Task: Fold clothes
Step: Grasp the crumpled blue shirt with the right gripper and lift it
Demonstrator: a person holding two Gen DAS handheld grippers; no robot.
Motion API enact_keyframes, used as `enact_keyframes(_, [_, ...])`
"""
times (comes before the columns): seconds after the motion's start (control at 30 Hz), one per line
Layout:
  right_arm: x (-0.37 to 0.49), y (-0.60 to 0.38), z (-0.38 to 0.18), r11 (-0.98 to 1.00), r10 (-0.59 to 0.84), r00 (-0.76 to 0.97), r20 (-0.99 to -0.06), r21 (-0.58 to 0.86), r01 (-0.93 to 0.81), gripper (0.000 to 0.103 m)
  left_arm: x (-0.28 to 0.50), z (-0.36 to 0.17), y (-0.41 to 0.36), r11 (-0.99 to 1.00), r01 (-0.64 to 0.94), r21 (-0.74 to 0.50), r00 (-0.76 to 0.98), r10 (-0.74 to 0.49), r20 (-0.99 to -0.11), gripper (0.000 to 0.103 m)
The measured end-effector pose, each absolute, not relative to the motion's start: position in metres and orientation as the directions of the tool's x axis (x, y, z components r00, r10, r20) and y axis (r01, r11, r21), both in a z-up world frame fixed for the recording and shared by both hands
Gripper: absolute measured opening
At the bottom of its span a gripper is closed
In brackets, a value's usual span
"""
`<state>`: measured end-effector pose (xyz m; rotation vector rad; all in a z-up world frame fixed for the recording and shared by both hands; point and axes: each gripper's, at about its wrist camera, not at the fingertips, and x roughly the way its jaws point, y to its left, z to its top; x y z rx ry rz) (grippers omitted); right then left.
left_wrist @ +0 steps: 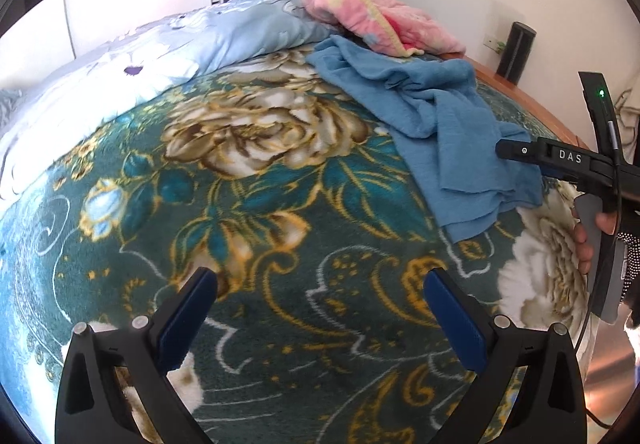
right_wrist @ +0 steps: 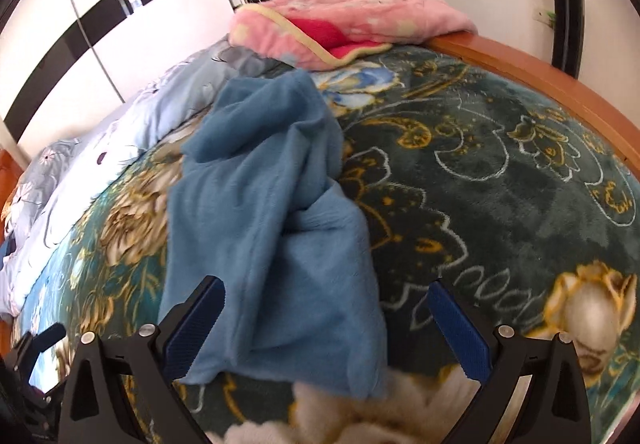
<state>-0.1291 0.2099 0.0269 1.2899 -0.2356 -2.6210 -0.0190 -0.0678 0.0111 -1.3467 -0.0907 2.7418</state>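
Bed with a dark green floral blanket [left_wrist: 280,204], white walls behind. Crumpled blue garment [right_wrist: 272,204] lies just ahead of the right gripper [right_wrist: 324,308], far right of the left gripper [left_wrist: 320,300]; both gape wide, holding nothing.

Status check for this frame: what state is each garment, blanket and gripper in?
Blue garment: crumpled, unfolded, lying on the bed.
Pink blanket: bunched loosely by the wooden bed edge.
Light floral quilt: rumpled, pushed to the far side.
Left gripper: open, empty.
Right gripper: open over the garment's near end, not gripping.
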Motion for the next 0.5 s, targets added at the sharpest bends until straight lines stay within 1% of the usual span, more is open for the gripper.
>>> enact_keyframes(0.13, [-0.135, 0.209, 0.026, -0.952, -0.296, -0.591, -0.751, 0.286, 0.114, 0.078, -0.017, 0.006, -0.077, -0.995, -0.029, -0.093, -0.601, 0.091, -0.794, 0.103])
enact_keyframes(0.2, [-0.135, 0.207, 0.027, -0.940, -0.328, -0.586, -0.741, 0.320, 0.121, 0.052, -0.013, 0.006, -0.081, -0.995, -0.020, -0.095, -0.600, 0.088, -0.795, 0.103])
enact_keyframes(0.23, [-0.135, 0.206, 0.027, -0.935, -0.341, -0.584, -0.737, 0.333, 0.125, 0.046, -0.011, 0.006, -0.084, -0.995, -0.014, -0.098, -0.599, 0.086, -0.796, 0.103])
enact_keyframes(0.3, [-0.130, 0.202, 0.032, -0.933, -0.347, -0.593, -0.727, 0.331, 0.141, 0.026, -0.006, 0.006, -0.090, -0.994, -0.002, -0.105, -0.598, 0.086, -0.797, 0.103])
enact_keyframes(0.33, [-0.127, 0.200, 0.035, -0.929, -0.358, -0.597, -0.718, 0.337, 0.152, 0.019, -0.004, 0.007, -0.093, -0.994, 0.005, -0.109, -0.598, 0.085, -0.797, 0.103])
enact_keyframes(0.37, [-0.124, 0.199, 0.038, -0.923, -0.374, -0.598, -0.709, 0.350, 0.162, 0.006, -0.001, 0.008, -0.096, -0.994, 0.012, -0.112, -0.599, 0.083, -0.797, 0.103])
enact_keyframes(0.5, [-0.114, 0.195, 0.052, -0.901, -0.422, -0.590, -0.689, 0.393, 0.186, 0.005, 0.010, 0.013, -0.105, -0.991, 0.032, -0.131, -0.598, 0.086, -0.797, 0.103])
